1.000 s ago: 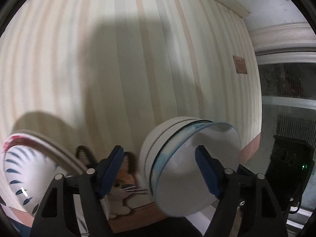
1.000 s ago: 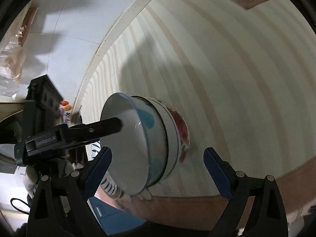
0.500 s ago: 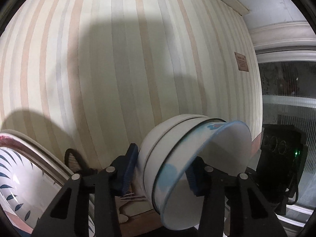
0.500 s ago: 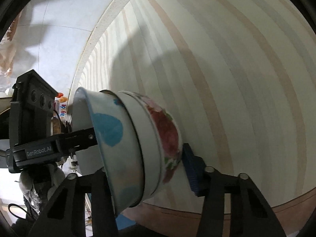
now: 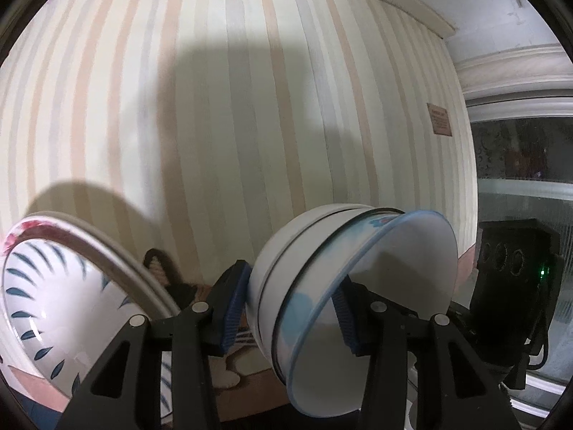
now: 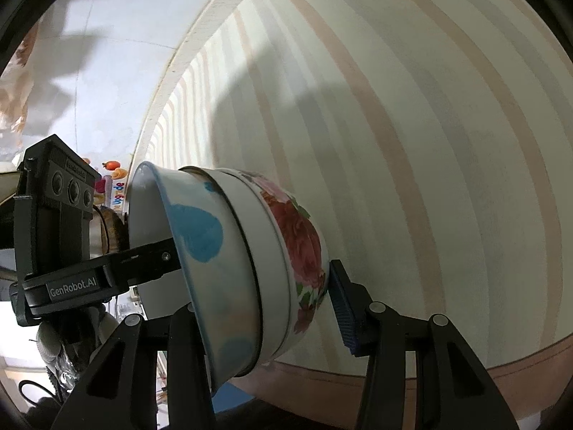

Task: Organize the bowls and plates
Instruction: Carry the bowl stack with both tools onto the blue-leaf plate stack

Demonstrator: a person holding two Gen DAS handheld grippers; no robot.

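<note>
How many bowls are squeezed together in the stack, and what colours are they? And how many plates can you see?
Bowls with blue patches: 1
Plain white bowls: 1
Bowls with red flowers: 1
Plates with dark blue leaf marks: 1
Total: 4 dishes. A second plate may sit behind the leaf one; I cannot tell.

Dim, hard shadows, fisheye-warped edges
</note>
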